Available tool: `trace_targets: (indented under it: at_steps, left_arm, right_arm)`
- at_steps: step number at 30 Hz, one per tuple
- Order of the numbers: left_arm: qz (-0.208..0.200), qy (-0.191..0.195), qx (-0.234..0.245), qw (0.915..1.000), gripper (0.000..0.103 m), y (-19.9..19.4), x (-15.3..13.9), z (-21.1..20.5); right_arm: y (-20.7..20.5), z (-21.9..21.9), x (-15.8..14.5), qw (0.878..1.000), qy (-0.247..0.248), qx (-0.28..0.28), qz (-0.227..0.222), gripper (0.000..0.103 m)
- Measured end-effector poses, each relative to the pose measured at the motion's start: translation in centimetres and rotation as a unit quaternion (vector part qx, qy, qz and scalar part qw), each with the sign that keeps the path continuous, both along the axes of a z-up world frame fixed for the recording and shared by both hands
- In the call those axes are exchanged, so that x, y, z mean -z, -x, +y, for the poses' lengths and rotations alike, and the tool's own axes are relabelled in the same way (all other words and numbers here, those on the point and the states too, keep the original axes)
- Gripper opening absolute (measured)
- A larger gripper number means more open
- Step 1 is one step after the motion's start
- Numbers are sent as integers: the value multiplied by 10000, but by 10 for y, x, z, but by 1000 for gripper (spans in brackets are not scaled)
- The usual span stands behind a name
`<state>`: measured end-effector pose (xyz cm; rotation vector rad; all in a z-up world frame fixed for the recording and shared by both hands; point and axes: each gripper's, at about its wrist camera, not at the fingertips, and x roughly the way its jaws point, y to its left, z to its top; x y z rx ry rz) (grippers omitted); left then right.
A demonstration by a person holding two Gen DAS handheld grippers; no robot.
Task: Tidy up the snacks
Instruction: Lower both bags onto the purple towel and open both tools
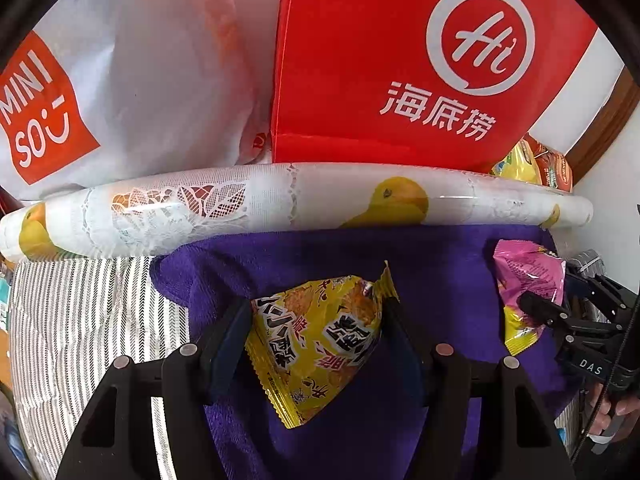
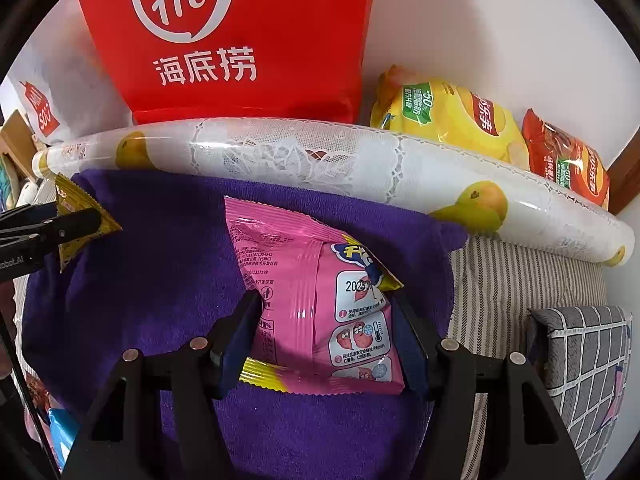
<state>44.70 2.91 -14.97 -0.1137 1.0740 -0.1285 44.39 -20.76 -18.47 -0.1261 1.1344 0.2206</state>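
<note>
nearest: left gripper (image 1: 316, 312), black frame with dark blue pads, clamped on a crinkled yellow foil snack packet (image 1: 316, 344) with black lettering, pads pressing both side edges. right gripper (image 2: 328, 316), same build, closed around a glossy pink plastic snack packet (image 2: 324, 312) with a yellow end seam and printed cartoon panels; pads against its two sides. both packets low over a deep purple plush towel (image 1: 440, 264) spread on grey-and-white striped bedding (image 1: 80, 312); contact with the towel not discernible. fingers of a hand (image 1: 616, 412) at the right gripper's grip, seen from the left wrist. beside the towel, a grey checked fabric cushion (image 2: 588, 364). behind: long roll of white lace-patterned plastic sheet with yellow pears (image 2: 304, 152), lying across the towel's far edge. farthest: red paper bag with white "hi" logo (image 2: 240, 32), upright; white miniso carrier bag (image 1: 100, 92) beside it; yellow crisp bag (image 2: 448, 120) and red-orange crisp bag (image 2: 564, 156), against the white wall.
</note>
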Motion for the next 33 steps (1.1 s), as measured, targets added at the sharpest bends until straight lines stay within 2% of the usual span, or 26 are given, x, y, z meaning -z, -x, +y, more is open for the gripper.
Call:
trace_targets:
  at_steps: [3,8,10,12,19,27,33]
  left_arm:
    - [11,-20,-7,10000,64,-2,3,-4]
    - [24,49,-22,10000,64,-5,5,-7]
    - [54,68,-18,10000,65,-5,6,-7]
    - [59,87,-27,9999,65,-6,7,-7]
    - [11,171,-54,9998,72,-3,0,-2]
    - [-270,86,69,9996,74,8,-22,-5]
    - [-578,341,145,9976,74,21,-47,3]
  right_arm:
    - [2,-1,0,9999,113,-10,-42,70]
    - [4,4,-1,9996,240,-128,-51,72]
    - [4,5,-3,9995,265,-173,-77,79]
    - [6,5,-6,9993,290,-186,-169,82]
    - [13,4,-22,9987,258,-167,-402,82]
    - [20,8,-45,9971,45,-122,-752,82]
    - [28,8,-64,9943,-8,15,-1066,82]
